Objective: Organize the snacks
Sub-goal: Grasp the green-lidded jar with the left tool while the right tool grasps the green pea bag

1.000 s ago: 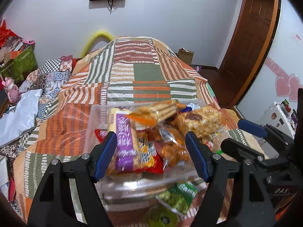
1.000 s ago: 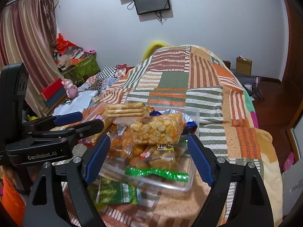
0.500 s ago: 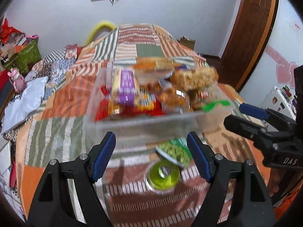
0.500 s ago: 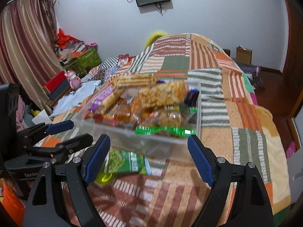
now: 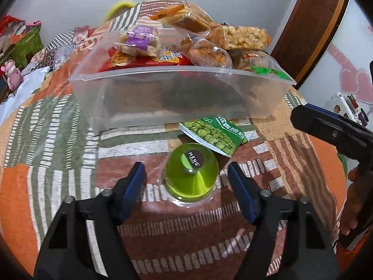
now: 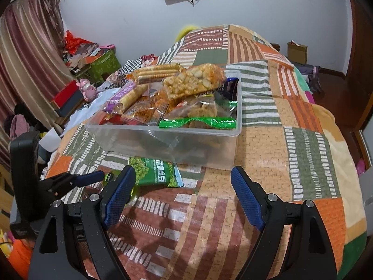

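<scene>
The clear plastic bin (image 6: 163,140), heaped with snack packets, sits on the patchwork bedspread (image 6: 291,140). Just in front of it lie a green pea packet (image 5: 213,137), its far end under the bin's edge, and a green jelly cup (image 5: 191,172) touching that packet. The left gripper (image 5: 186,189) straddles the cup, jaws wide apart and not touching it. The right gripper (image 6: 181,198) hovers near the bin, jaws wide and empty.

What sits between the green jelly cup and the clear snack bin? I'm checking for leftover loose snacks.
A green pea packet lies between the jelly cup and the snack bin, flat on the bedspread, clearest in the left wrist view.
</scene>
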Motion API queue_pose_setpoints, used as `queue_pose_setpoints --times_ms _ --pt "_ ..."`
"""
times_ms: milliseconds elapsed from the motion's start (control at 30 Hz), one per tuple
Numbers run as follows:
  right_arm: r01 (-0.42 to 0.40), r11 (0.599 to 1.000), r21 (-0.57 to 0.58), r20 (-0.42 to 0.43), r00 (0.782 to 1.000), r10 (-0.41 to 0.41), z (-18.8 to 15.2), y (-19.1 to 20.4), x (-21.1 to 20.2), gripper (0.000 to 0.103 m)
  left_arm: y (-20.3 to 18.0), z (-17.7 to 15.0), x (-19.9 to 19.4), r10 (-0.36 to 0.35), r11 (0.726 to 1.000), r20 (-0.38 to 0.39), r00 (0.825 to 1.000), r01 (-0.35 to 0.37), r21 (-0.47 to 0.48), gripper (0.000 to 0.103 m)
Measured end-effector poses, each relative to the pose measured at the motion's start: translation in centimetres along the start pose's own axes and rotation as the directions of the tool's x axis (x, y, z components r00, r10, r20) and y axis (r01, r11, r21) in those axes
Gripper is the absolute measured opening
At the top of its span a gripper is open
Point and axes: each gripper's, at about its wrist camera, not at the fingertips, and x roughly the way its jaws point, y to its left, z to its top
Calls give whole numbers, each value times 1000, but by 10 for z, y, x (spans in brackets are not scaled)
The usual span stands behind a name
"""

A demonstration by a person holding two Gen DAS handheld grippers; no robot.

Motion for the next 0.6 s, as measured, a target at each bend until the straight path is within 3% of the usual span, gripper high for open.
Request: queue_pose_setpoints --times_ms 67,100,233,600 --pt "-5 1000 0 -10 1000 5 -1 2 4 82 -2 0 4 -11 1000 -4 1000 11 -2 51" --pt "-8 1000 -2 -15 1000 8 -2 3 5 82 -2 0 4 -13 1000 -4 1000 13 -4 49" --pt "-23 1000 -14 -42 999 22 -2 11 16 82 3 -2 2 -29 999 14 999 30 -21 48" --pt "-48 992 -118 -151 988 30 -2 46 63 82 53 -3 -12 39 994 65 997 -32 -101 48"
